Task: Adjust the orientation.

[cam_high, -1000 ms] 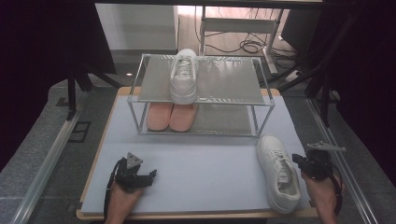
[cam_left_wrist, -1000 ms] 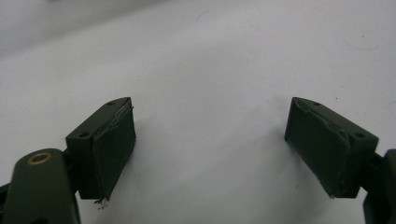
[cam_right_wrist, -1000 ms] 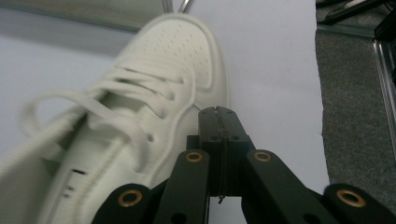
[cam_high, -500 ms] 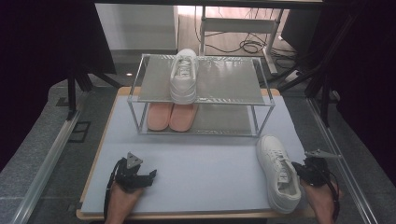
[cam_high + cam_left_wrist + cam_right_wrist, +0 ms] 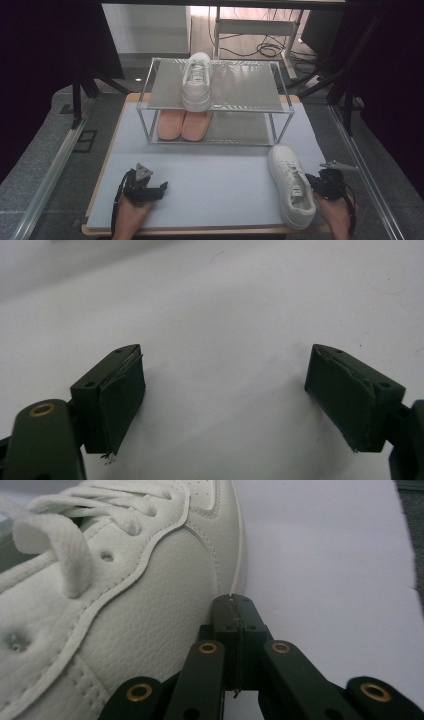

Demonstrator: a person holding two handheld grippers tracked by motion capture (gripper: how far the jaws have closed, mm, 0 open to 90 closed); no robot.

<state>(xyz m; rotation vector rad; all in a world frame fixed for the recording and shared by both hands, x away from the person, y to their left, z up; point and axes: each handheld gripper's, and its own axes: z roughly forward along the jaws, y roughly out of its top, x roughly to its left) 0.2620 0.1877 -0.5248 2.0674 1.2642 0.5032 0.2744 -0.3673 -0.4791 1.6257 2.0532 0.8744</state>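
Note:
A white sneaker (image 5: 290,184) lies on the pale mat (image 5: 220,170) at the front right, toe pointing away. My right gripper (image 5: 315,184) sits at its right flank, jaws pressed together with nothing between them; in the right gripper view the gripper's tip (image 5: 233,605) rests against the sneaker's leather side (image 5: 150,605). A second white sneaker (image 5: 196,82) stands on the top shelf of a clear rack (image 5: 260,87). A pair of pink shoes (image 5: 183,125) rests on the lower shelf. My left gripper (image 5: 156,189) lies on the mat at the front left, its fingers (image 5: 117,395) wide apart and empty.
The rack takes up the back half of the mat. Metal rails run along both sides of the table (image 5: 50,170). Cables (image 5: 260,49) and a stand sit on the floor beyond the rack. Bare mat lies between the two grippers.
My right hand has sunk slightly toward the mat beside the sneaker. The left hand and all the shoes have stayed where they were.

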